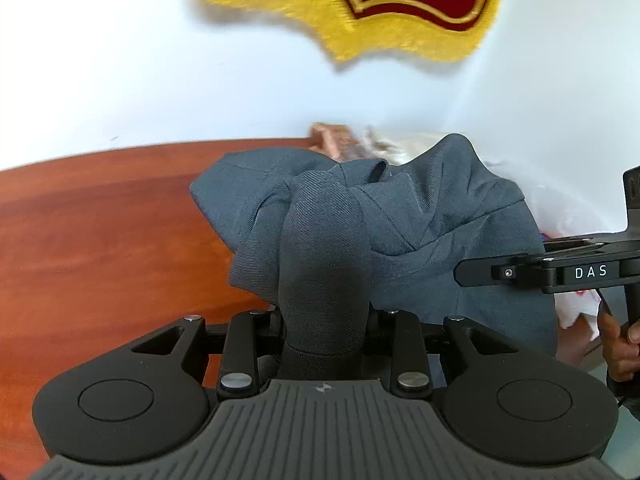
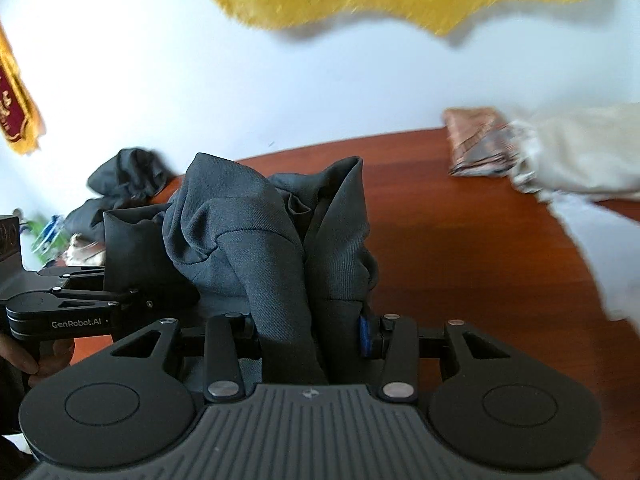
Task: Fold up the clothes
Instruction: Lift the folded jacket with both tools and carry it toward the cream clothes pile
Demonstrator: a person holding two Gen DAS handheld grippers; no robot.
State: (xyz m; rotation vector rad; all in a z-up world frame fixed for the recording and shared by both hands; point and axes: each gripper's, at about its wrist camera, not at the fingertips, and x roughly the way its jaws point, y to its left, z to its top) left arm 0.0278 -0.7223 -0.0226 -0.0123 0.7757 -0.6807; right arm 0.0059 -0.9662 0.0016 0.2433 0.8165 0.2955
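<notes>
both the left gripper (image 1: 325, 320) and the right gripper (image 2: 310, 332) are clamped on bunched folds of the grey garment (image 1: 400, 216), which hangs bundled between them above the wooden table (image 1: 100, 240). to do this well, i'd judge, keep both pinches firm and draw the cloth taut and level (it is too crumpled here to read its edges). the table's far edge meets the wall, folded cloths (image 2: 476, 144) lie to the right and a dark heap (image 2: 128, 176) to the left, with bare wood between.
</notes>
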